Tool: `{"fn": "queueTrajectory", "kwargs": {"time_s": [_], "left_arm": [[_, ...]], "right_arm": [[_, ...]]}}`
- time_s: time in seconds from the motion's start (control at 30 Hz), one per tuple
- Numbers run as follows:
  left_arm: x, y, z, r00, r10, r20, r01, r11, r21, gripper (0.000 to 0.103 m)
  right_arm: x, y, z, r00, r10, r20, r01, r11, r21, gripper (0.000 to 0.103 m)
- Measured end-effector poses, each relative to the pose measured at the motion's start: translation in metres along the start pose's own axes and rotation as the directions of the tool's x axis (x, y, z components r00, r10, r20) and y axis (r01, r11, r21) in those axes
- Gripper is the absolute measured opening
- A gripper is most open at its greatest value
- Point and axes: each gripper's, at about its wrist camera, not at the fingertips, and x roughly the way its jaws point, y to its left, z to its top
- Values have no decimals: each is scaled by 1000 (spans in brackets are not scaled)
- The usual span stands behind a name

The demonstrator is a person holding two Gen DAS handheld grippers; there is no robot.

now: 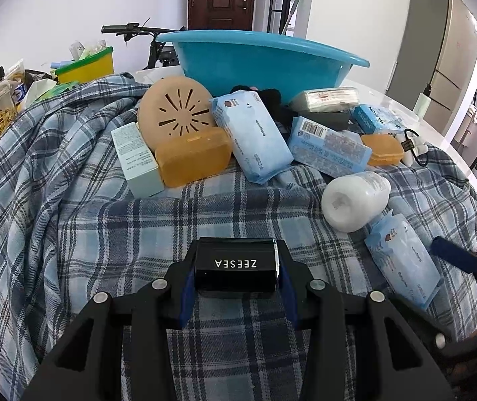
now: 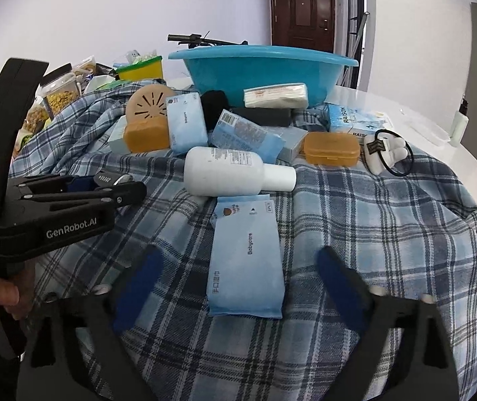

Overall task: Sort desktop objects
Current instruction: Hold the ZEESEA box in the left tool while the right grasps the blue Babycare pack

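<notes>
Two grippers at work: the left gripper [image 1: 236, 275] is clamped on a black box [image 1: 235, 267], while the right gripper [image 2: 238, 287], jaws apart, straddles a wipes pack [image 2: 247, 260] lying lengthwise dead ahead on the cloth-covered desk [image 2: 389, 234].

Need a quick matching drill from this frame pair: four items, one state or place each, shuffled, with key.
Items:
1. black ZEESEA box
2. white bottle
3. blue basin
4. right gripper

States:
A. upright at the back of the pile
B. clamped in the left gripper
C. open over a flat wipes pack
D. lying on its side on the plaid cloth

Pairs: 1-B, 2-D, 3-A, 4-C
</notes>
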Motion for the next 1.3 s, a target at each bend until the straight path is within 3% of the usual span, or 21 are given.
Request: {"fn": "queueTrajectory", "kwargs": {"time_s": [0.07,0.1,0.37,0.83,1.13,1.23,1.3], "left_arm": [[-1,1,0,1000,0,2,0,1000,-1,44],[-1,1,0,1000,0,3,0,1000,-2,44],[-1,1,0,1000,-2,-1,2,1000,1,44],[-2,1,0,1000,-2,5,2,1000,-3,44],[-2,1,0,1000,-4,-1,4,1000,0,44],[-1,1,0,1000,-3,0,3,1000,-1,44],[-1,1,0,1000,-4,0,4,1000,-2,44]], "right_arm": [[2,-3,-1,999,34,-12,-34,999,20,42],[2,-5,-2,999,49,-14,-49,998,36,40],[-9,-15,1,999,40,36,-43,997,69,40],[-17,-38,2,999,11,46,-16,994,106,39],[-12,-26,-1,998,55,22,-56,996,71,40],[-9,-20,-2,998,69,8,-69,996,55,44],[-8,-16,-3,997,73,9,-74,996,54,57]]}}
